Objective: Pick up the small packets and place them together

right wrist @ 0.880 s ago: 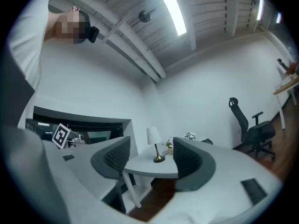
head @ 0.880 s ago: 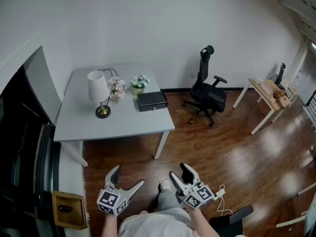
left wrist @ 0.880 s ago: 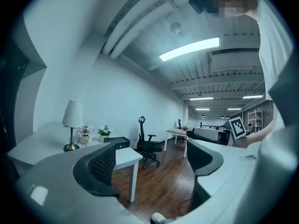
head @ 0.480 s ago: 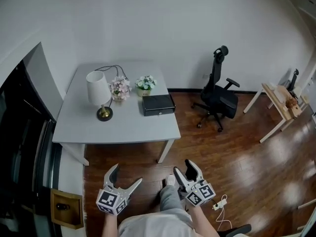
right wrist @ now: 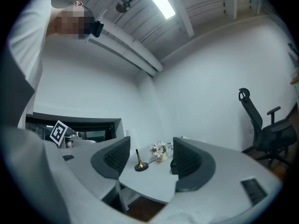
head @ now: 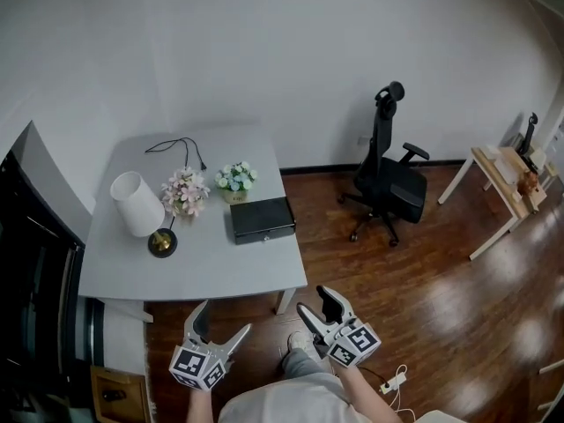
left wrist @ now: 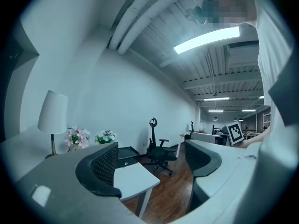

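Observation:
No small packets show in any view. In the head view my left gripper [head: 220, 322] is held low at the bottom left, jaws spread with nothing between them. My right gripper [head: 317, 303] is beside it at the bottom centre, also open and empty. Both point level toward the grey table [head: 132, 276], just short of its near edge. In the left gripper view the left gripper [left wrist: 152, 164] frames the table corner [left wrist: 135, 178]. The right gripper [right wrist: 149, 160] in its own view frames the tabletop [right wrist: 149, 181].
On the table stand a white lamp [head: 139, 208], pink flowers [head: 181, 192], a small white-flower pot [head: 233, 180] and a black box [head: 261, 219]. A black office chair [head: 388, 179] is on the wooden floor to the right; a wooden desk [head: 502, 179] is at far right.
The view has swung and moved closer to the table, which now sits lower and more to the left. Both grippers stay open and empty, now near the table's front edge.

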